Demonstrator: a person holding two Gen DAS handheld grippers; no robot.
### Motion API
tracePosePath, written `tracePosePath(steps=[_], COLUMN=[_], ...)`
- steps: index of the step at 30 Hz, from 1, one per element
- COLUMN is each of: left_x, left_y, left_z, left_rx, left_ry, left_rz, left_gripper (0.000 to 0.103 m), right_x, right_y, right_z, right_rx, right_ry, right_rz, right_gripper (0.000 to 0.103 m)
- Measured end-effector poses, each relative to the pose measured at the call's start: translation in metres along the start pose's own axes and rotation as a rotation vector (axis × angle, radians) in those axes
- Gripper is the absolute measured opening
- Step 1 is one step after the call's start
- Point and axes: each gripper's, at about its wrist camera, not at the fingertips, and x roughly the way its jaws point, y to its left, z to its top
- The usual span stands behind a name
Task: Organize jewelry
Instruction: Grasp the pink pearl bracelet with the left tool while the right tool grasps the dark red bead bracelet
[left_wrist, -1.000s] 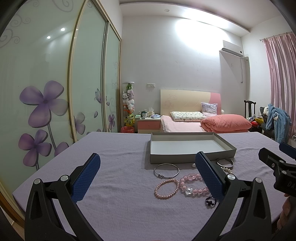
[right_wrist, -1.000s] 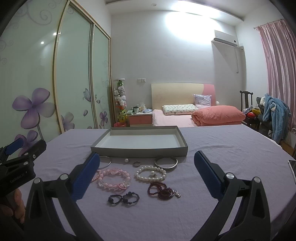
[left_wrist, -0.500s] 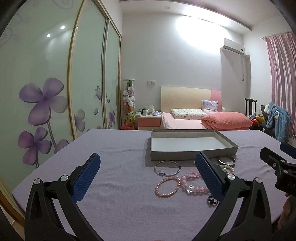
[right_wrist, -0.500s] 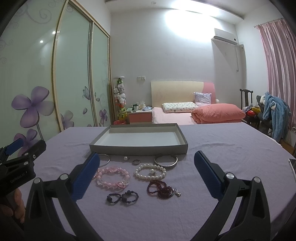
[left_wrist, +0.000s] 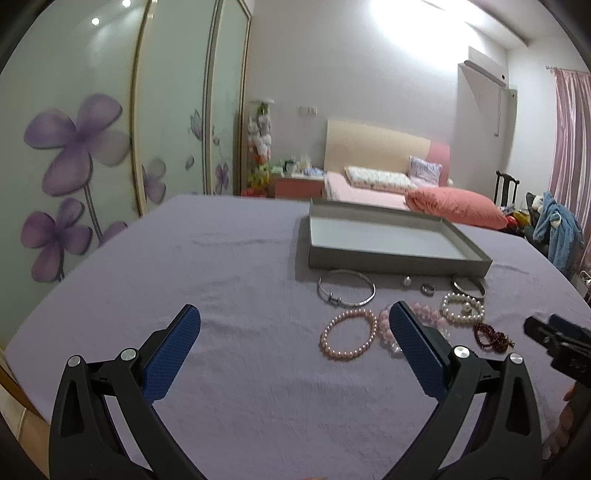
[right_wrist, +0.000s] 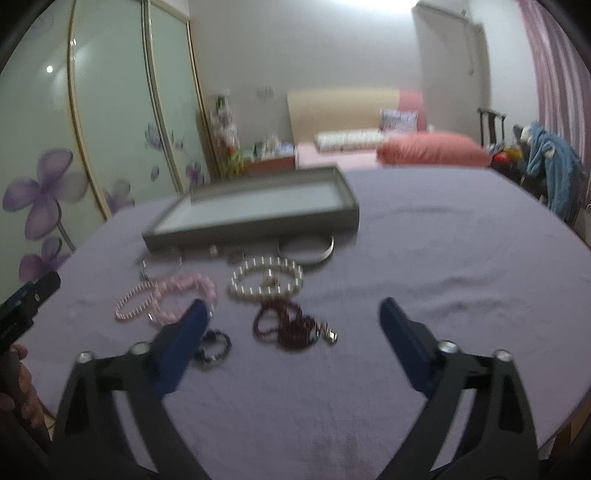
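- The jewelry is laid out on the purple-covered bench (left_wrist: 221, 266), in a loose cluster just in front of the near wall of the grey tray (left_wrist: 391, 263). The tray interior is seen to hold nothing.
- The left gripper (left_wrist: 295, 339) is held with its jaws wide apart and nothing between them. The cluster lies ahead and to its right; the pink pearl bracelet (left_wrist: 349, 335) is found just beside the inner face of its right-hand finger.
- The right gripper (right_wrist: 291, 321) is likewise held with jaws apart and empty. The dark red bead bracelet (right_wrist: 291, 325) lies almost directly between its fingertips and slightly ahead; the white pearl bracelet (right_wrist: 266, 278) lies further ahead on the same line.
- The right gripper is judged the nearer and better centred of the two; a short forward and downward travel would be called for to bracket the dark red bead bracelet.
- The dark red bead bracelet is bunched, with its long axis running roughly across the jaw opening, so a closure over the bunched strand is expected to serve.
- The small black bead bracelet (right_wrist: 214, 345) lies just beside the left-hand finger of the right gripper and could be caught by it.
- The right wrist view is blurred; fine detail of the pieces cannot be told.
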Motion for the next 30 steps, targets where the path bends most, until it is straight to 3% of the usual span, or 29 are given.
tracePosePath(steps=[7,15,18,20,22,30], left_x=[0.019,0.045,0.054,0.060,0.067,0.090], left_y=[0.000,-0.007,-0.013,-0.016,-0.019,-0.013], left_z=[0.001,0.002,0.003,0.002,0.002,0.006], left_rx=[0.034,0.108,0.147,0.170,0.182,0.141], left_ry=[0.089,0.207,0.243,0.263,0.286,0.352], left_rz=[-0.037,-0.084,-0.102,-0.104,-0.109,-0.117], left_gripper=[0.101,0.101,0.101,0.101,0.100,0.069], right_x=[0.041,0.058,0.059,0.060,0.059,0.060], right_y=[0.002,0.010,0.014,0.017,0.018,0.017], right_z=[-0.001,0.002,0.003,0.005,0.007,0.009], right_rx=[-0.023,-0.114,-0.129,-0.141,-0.147,-0.139], right_ry=[0.185,0.222,0.210,0.203,0.196,0.193], right_rz=[-0.027,-0.076,-0.065,-0.056,-0.050,-0.039], right_gripper=[0.073,0.070,0.061,0.049,0.019,0.015])
